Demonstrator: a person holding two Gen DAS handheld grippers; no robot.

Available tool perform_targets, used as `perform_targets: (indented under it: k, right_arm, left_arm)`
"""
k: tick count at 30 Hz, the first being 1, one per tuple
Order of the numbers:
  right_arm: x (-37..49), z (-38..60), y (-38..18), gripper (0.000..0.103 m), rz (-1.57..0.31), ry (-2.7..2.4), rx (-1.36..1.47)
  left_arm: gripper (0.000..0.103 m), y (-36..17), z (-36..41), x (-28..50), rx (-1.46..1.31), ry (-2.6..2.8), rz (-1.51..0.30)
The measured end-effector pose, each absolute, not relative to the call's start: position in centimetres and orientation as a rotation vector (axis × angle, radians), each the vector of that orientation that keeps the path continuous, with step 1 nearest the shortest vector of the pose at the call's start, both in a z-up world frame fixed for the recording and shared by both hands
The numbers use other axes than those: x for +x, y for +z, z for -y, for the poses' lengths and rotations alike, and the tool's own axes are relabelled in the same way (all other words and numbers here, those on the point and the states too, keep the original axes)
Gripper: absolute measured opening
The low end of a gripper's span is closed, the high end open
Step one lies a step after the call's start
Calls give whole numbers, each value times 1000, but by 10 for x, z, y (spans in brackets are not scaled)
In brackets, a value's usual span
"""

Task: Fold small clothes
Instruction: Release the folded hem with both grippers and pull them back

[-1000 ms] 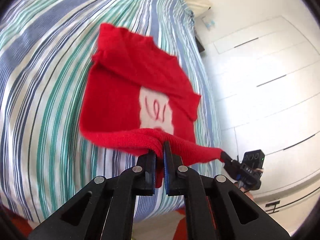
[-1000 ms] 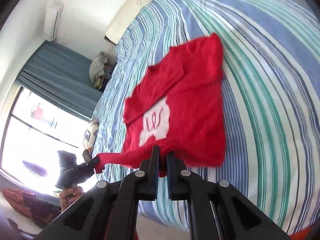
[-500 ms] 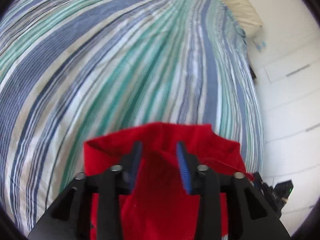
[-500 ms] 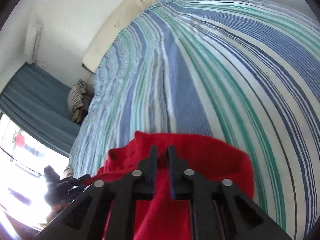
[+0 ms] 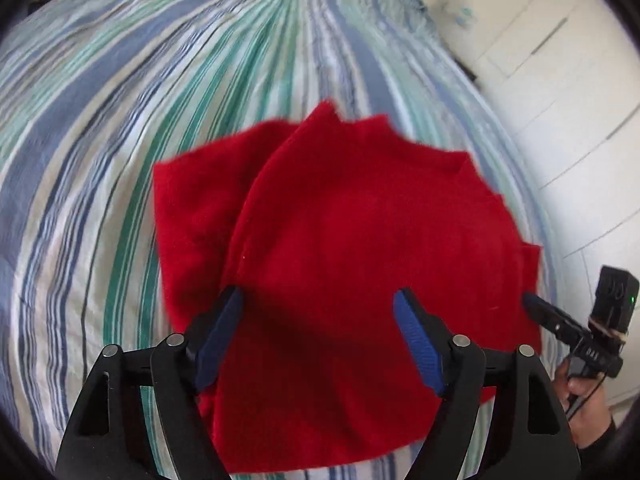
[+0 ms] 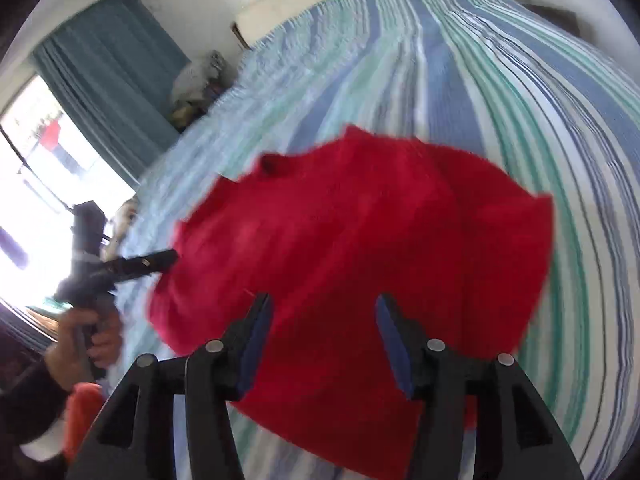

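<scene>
A small red knit garment (image 5: 360, 248) lies folded over on the striped bedspread (image 5: 120, 120), plain red side up. My left gripper (image 5: 318, 300) hovers just above its near half; its jaws are opening and the blue pads press on nothing. In the right wrist view the same red garment (image 6: 380, 248) fills the middle. My right gripper (image 6: 322, 306) is above its near edge, jaws opening, nothing clamped between them. Each gripper shows in the other's view: the right one (image 5: 536, 304) at the garment's right edge, the left one (image 6: 168, 258) at its left edge.
The striped bedspread (image 6: 520, 80) covers a bed that stretches away from me. White cupboard doors (image 5: 560, 100) stand to the right. A blue curtain (image 6: 112, 80) and a bright window (image 6: 40, 180) are on the left, with a pile of things (image 6: 196, 80) beside the bed.
Both grippers carried the garment's near hem forward over the rest, folding it, then let go. The white chest pattern is now hidden. Both sets of jaws went from shut to open.
</scene>
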State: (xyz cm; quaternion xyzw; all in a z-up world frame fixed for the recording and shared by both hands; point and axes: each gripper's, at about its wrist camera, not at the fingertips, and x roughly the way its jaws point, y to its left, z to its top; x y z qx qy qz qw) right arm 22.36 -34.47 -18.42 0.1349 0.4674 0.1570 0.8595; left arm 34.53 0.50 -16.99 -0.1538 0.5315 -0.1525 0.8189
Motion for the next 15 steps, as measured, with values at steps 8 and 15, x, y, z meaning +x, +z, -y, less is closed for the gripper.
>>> perform_targets:
  k: [8,15]
  right_arm:
    - [158,333,-146,69,-884,305,201]
    - [132,336,-196,64,-985,216,177]
  left_arm:
    - [95,-103,-26,273,-304,-326,-926]
    - [93,-147,-56,194,-364,-216,-1035]
